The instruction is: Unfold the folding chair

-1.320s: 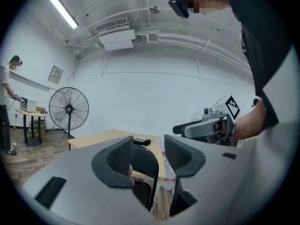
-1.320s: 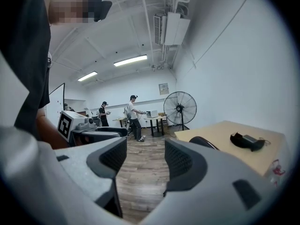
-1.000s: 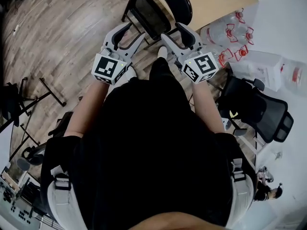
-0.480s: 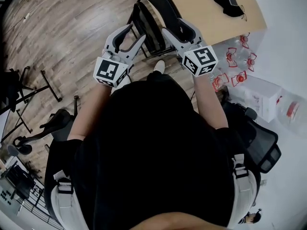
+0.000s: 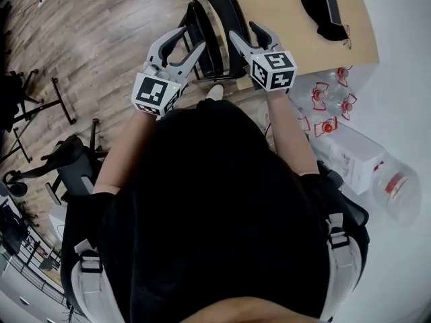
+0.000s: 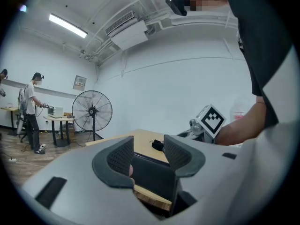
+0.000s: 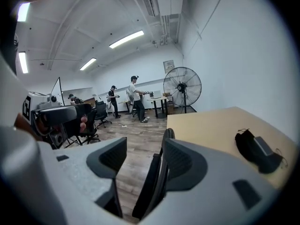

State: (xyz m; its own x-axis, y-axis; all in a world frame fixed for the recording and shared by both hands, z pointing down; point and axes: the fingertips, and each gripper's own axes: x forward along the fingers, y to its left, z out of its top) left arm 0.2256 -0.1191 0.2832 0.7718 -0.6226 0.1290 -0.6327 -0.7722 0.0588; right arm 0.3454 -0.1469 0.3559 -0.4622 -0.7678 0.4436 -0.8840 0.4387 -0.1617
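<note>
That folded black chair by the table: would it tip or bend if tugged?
Likely tippy: the folding chair stands folded thin on the wooden floor, so a sideways push may topple it. Its curved frame looks rigid, so it probably won't flex.

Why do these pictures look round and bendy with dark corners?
Head view: the wide lens bends the wooden floor and blackens the corners. Left gripper view: the ceiling lamp glares white; edges fade to black. Right gripper view: the strip light shines bright, and the folding chair looks dark and soft.
</note>
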